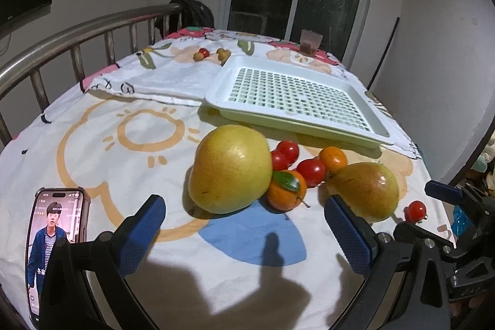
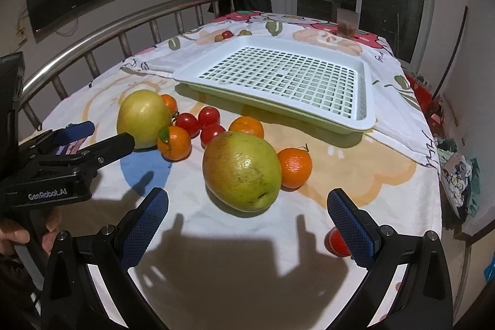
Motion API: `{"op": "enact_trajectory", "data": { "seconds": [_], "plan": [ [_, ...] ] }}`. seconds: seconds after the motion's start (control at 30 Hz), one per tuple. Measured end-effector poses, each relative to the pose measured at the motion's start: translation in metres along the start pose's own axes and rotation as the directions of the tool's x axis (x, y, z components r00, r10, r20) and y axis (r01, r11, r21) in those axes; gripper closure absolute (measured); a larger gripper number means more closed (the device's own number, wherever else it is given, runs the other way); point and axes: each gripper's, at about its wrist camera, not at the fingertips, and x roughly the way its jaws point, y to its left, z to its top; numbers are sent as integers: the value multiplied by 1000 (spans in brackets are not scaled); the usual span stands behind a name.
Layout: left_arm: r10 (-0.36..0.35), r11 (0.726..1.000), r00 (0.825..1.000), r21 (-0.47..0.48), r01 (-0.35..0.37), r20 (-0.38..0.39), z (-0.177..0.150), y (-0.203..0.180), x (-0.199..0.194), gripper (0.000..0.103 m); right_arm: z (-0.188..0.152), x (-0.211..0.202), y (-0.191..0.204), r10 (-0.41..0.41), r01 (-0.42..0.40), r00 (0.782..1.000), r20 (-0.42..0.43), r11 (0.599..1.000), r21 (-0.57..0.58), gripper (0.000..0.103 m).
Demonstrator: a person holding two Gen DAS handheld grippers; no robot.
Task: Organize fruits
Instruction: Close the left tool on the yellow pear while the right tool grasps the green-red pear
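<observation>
At the near left corner of the table (image 1: 92, 126) I see a phone (image 1: 57, 237) lying face up, its screen lit. My left gripper (image 1: 244, 225) hangs released just above the cloth, both blue pads spread wide with nothing between them; the big yellow pear (image 1: 230, 169) sits just past its fingertips, near the middle of the table. Touching that pear on its right is an orange with a green leaf (image 1: 287, 190), and behind it a cluster of three cherry tomatoes (image 1: 289, 151), with a second orange (image 1: 333, 159) beside them. Further right lies the green-red pear (image 2: 243, 170), directly ahead of my right gripper (image 2: 247, 218), which is also released, pads wide apart and gripping nothing. A third orange (image 2: 294, 166) touches that pear on its right side. One lone tomato (image 2: 337, 243) rests near the table's near edge, partly hidden behind the right gripper's right pad. The white slotted tray (image 2: 368, 113) sits toward the far right part of the table, holding no fruit. A few small fruits (image 1: 201, 54) lie near the far edge, left of the tray, and a plastic cup (image 1: 311, 43) stands at the far edge behind it
</observation>
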Motion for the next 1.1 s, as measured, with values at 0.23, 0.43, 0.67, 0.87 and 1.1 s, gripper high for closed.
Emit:
{"op": "enact_trajectory", "data": {
  "seconds": [0.23, 0.43, 0.67, 0.87, 1.1],
  "plan": [
    [-7, 1000, 1000, 0, 7, -21, 3, 3, 5, 0, 3, 9, 4, 8, -8, 1000, -24, 1000, -5, 1],
    [-20, 1000, 998, -3, 20, -56, 7, 5, 14, 0, 7, 19, 2, 34, -33, 998, -56, 999, 14, 5],
    [-2, 1000, 997, 12, 3, -73, 11, 6, 21, 0, 12, 28, 5, 53, -53, 996, -74, 999, -8, 12],
    [-5, 1000, 995, 9, 6, -101, 12, 7, 30, 5, 15, 33, 8, 53, -56, 996, -75, 998, -28, 15],
    [-29, 1000, 994, -3, 28, -109, 16, 9, 36, 12, 19, 39, 4, 59, -61, 995, -77, 998, -20, 16]
  ]
}}
